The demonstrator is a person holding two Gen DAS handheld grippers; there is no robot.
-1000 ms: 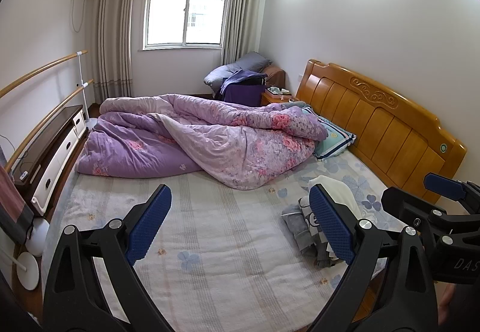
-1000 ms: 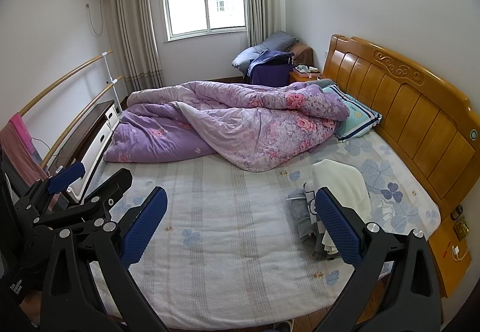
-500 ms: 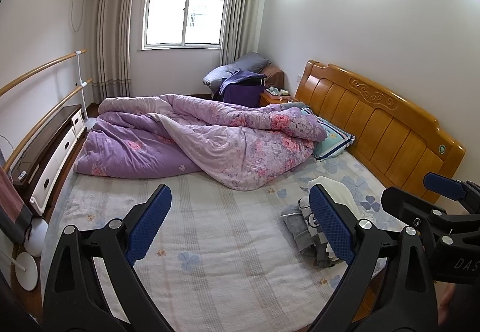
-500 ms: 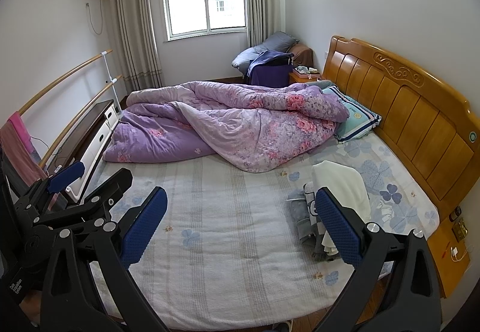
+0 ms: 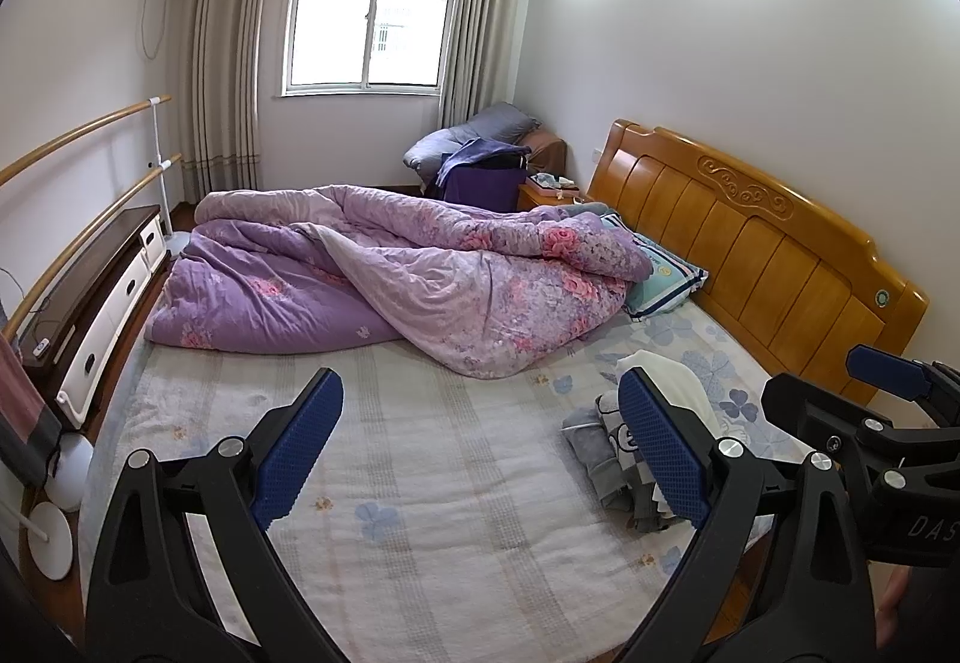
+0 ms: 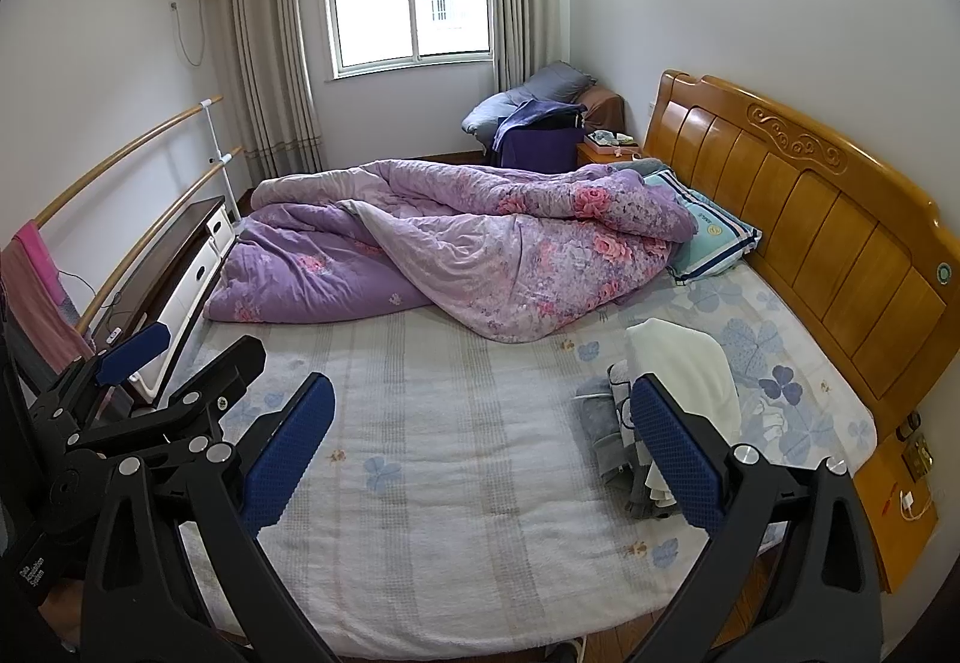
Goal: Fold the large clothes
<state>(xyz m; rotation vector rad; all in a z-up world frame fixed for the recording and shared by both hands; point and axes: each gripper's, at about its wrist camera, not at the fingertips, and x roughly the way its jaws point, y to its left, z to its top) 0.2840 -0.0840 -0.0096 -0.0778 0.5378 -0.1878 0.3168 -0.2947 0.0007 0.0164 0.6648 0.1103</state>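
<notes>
A small pile of clothes, grey and white pieces [image 5: 606, 453], lies on the right side of the bed, near the headboard; it also shows in the right wrist view [image 6: 666, 399]. My left gripper [image 5: 480, 447] is open and empty, held above the near edge of the bed. My right gripper [image 6: 480, 453] is open and empty too, beside the left one. In the left wrist view the right gripper's body [image 5: 870, 423] shows at the right edge. Both grippers are well apart from the clothes.
A crumpled purple floral quilt [image 5: 384, 273] covers the far half of the bed [image 5: 420, 483]. A pillow [image 5: 660, 279] lies by the wooden headboard [image 5: 756, 249]. A low cabinet [image 5: 90, 303] and wooden rails stand on the left. A bedside table [image 6: 900, 507] is at right.
</notes>
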